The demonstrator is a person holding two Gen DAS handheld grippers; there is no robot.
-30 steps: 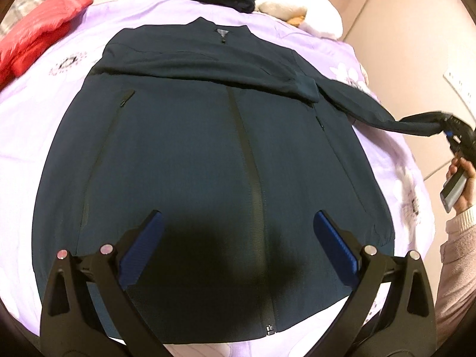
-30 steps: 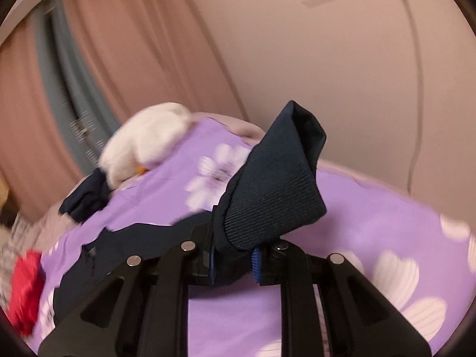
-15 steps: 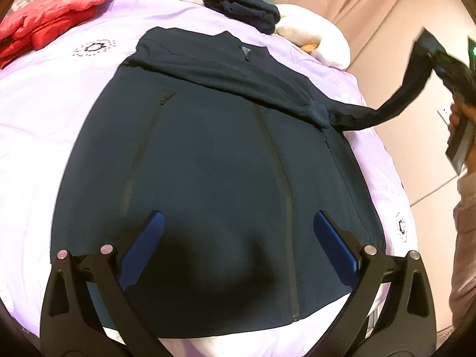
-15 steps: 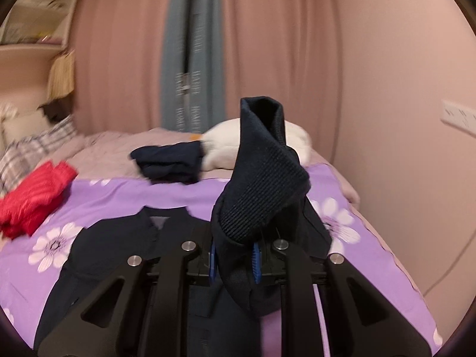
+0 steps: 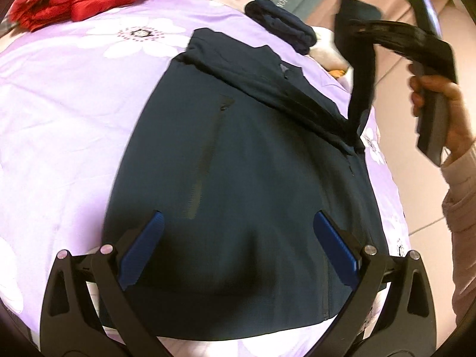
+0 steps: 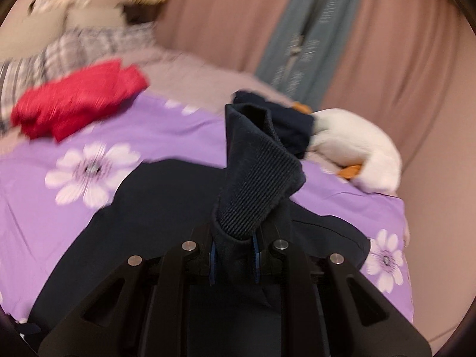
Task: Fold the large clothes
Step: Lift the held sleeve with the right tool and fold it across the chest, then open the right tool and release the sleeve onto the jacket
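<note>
My right gripper, jaws pinching the ribbed sleeve cuff, has swung it up and inward over the navy jacket lying on the bed; the sleeve fold is underway. My left gripper hovers above the hem, jaws spread.

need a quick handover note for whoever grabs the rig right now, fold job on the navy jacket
Left hand-held gripper: open, hovering over the jacket's hem, holding nothing.
Right hand-held gripper: shut on the sleeve cuff, lifted above the jacket.
Navy jacket: flat, front up, on the purple bedsheet; one sleeve already folded across the chest.
Left to do: lay the raised sleeve across, then fold the body.
</note>
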